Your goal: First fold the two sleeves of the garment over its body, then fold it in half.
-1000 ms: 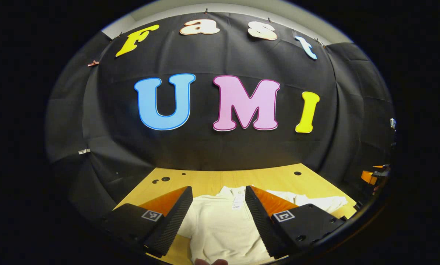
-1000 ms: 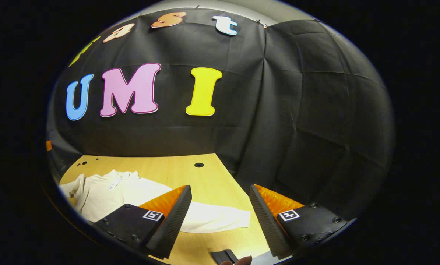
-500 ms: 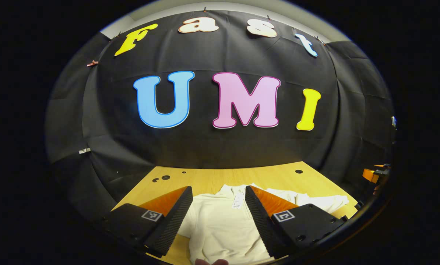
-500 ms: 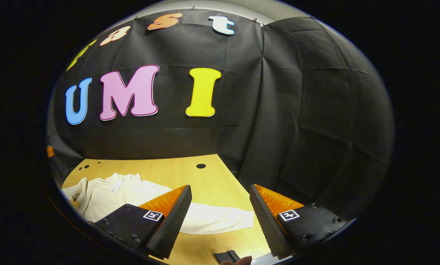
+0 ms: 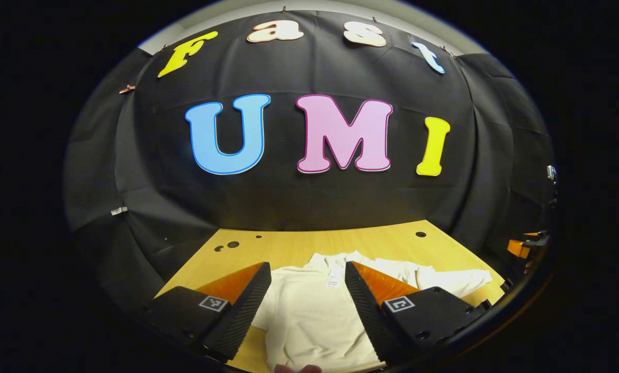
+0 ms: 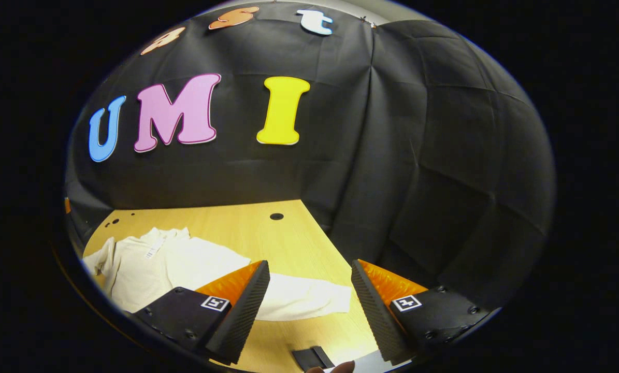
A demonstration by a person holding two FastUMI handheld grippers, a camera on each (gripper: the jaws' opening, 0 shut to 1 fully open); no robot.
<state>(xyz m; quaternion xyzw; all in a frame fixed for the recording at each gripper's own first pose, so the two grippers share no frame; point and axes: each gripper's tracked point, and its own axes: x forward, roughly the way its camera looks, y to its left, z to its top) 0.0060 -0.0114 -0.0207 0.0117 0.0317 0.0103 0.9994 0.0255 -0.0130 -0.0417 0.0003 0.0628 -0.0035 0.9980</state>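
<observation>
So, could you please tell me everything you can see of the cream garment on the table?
The garment is a cream, soft-looking long-sleeved top lying flat on the wooden table, collar toward the back wall, with a small white tag at the neck. One sleeve stretches out sideways across the wood, not yet folded over the body. Both the left gripper and the right gripper are open above it; I cannot see either touching the fabric.
</observation>
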